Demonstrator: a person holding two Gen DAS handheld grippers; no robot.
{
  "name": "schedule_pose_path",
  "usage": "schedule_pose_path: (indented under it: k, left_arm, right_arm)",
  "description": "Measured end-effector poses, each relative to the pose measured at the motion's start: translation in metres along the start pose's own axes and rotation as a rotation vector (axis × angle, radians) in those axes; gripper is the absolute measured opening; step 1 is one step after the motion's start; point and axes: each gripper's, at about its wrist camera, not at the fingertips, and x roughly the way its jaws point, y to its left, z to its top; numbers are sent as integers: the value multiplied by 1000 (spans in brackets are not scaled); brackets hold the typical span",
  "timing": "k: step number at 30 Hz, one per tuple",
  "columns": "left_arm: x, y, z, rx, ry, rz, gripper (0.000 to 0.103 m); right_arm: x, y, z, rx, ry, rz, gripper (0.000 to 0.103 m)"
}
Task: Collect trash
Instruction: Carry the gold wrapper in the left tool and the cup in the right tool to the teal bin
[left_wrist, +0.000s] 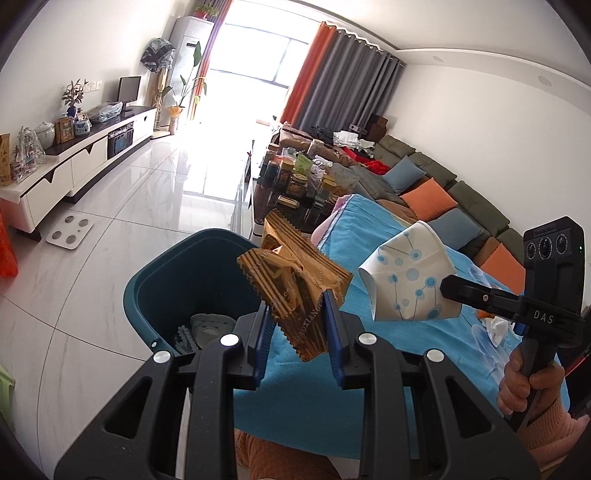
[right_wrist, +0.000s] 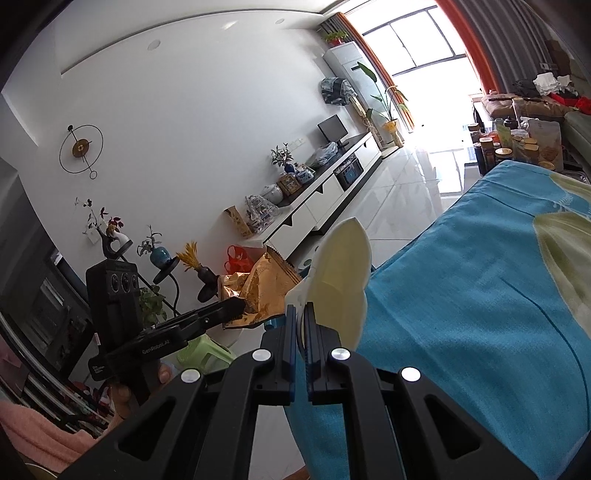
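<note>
Trash in both hands: the left hand-held gripper (left_wrist: 297, 325) pinches a crumpled gold snack wrapper (left_wrist: 291, 280) between its blue pads, jaws narrow around the foil, while the right hand-held gripper (left_wrist: 448, 286) is clamped tight on a folded white paper printed with blue dots (left_wrist: 406, 273). The teal bin (left_wrist: 155, 295) stands on the floor just ahead of and below the left hand-held gripper, slightly to its left, its mouth open upward, with some grey items already at the bottom. The wrapper's long axis runs up and away from the pads, its top edge leaning toward the bin's near rim. The left hand looks clearly the nearer to the drop; the right, with its paper, hangs over the surface under a blue cloth (left_wrist: 369, 350) and would have to cross leftward past that cloth's edge. Open tiled floor lies around the bin, and nothing stands between wrapper and opening. More scraps (left_wrist: 493, 326) lie on the cloth beneath the right hand (left_wrist: 524, 384).
</note>
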Motion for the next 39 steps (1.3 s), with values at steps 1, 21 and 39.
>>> schedule_pose_path:
  k: [1,21,39]
  left_arm:
    - [0,2,0,-3,0,2,27]
    - [14,17,-1,-43,24,69,27]
    - [31,33,-4,-68,65,101,27]
  right_arm:
    - [1,0,1,0,1,0,3]
    - [33,13,19,-18,33,-3,3]
    - [71,18,32,-41,87,-20,3]
